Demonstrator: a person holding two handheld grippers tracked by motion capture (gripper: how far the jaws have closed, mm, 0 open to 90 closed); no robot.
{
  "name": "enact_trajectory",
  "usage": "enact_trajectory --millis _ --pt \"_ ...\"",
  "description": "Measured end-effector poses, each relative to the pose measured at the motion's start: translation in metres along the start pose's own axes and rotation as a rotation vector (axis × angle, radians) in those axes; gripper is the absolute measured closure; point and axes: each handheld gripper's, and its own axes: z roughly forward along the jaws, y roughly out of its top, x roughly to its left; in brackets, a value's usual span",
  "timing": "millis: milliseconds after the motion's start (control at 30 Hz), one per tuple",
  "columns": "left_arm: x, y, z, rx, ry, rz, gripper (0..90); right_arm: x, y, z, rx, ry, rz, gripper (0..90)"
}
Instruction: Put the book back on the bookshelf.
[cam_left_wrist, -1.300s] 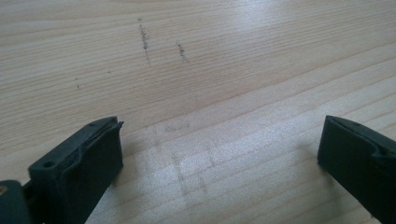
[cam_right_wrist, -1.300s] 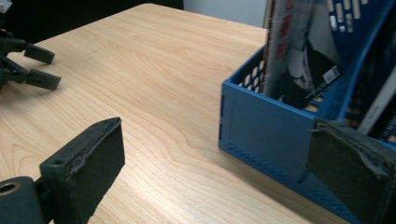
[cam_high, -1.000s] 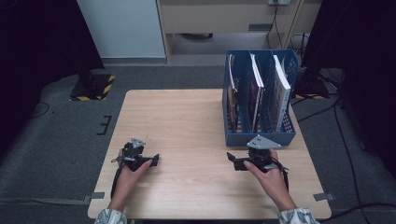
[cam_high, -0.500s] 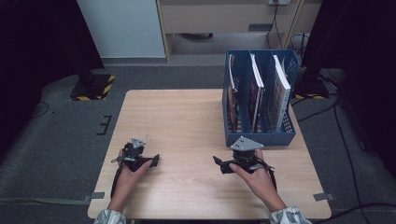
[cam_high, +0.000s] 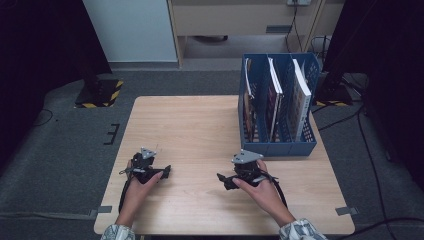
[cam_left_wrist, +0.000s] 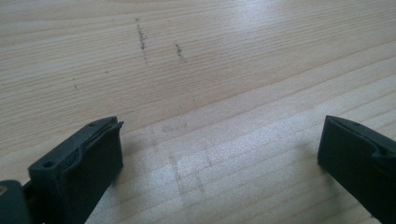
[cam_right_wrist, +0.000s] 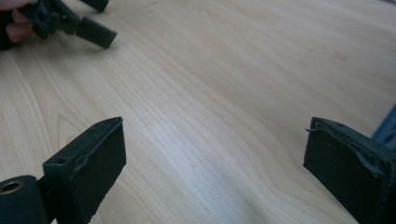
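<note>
My left gripper rests low over the wooden table near its front left, held in a hand. In the left gripper view its jaws stand wide apart, open, with bare wood between them. My right gripper sits near the front middle, pointing left, just in front of the blue file rack. It is open, with nothing between its jaws. The right gripper view also catches the left gripper at the top left.
The blue rack stands at the table's right side, with books or magazines upright in its slots. Cables run over the grey floor on the right. A yellow-black striped base stands beyond the table's far left corner.
My right gripper has slid left, away from the rack's front, and now points toward the left gripper. The left gripper has hardly moved.
</note>
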Motion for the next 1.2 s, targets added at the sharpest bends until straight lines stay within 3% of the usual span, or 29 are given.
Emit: enact_trajectory --millis 233,467,800,933,1200 --pt "0.0 0.0 0.0 0.0 0.0 0.0 0.0 0.009 -0.008 0.019 0.098 0.06 -0.015 6.1" --pt "0.0 0.0 0.0 0.0 0.0 0.0 0.0 0.008 -0.007 0.034 0.121 0.079 0.022 7.0" --pt "0.0 0.0 0.0 0.0 -0.001 0.001 0.0 0.009 -0.006 0.055 0.147 0.056 0.026 8.1" --pt "0.0 0.0 0.0 0.0 -0.002 0.002 0.0 0.004 -0.007 0.056 0.149 0.051 0.06 8.1" --pt "0.0 0.0 0.0 0.0 -0.002 0.002 0.0 0.005 -0.01 0.059 0.154 0.034 0.063 7.0"
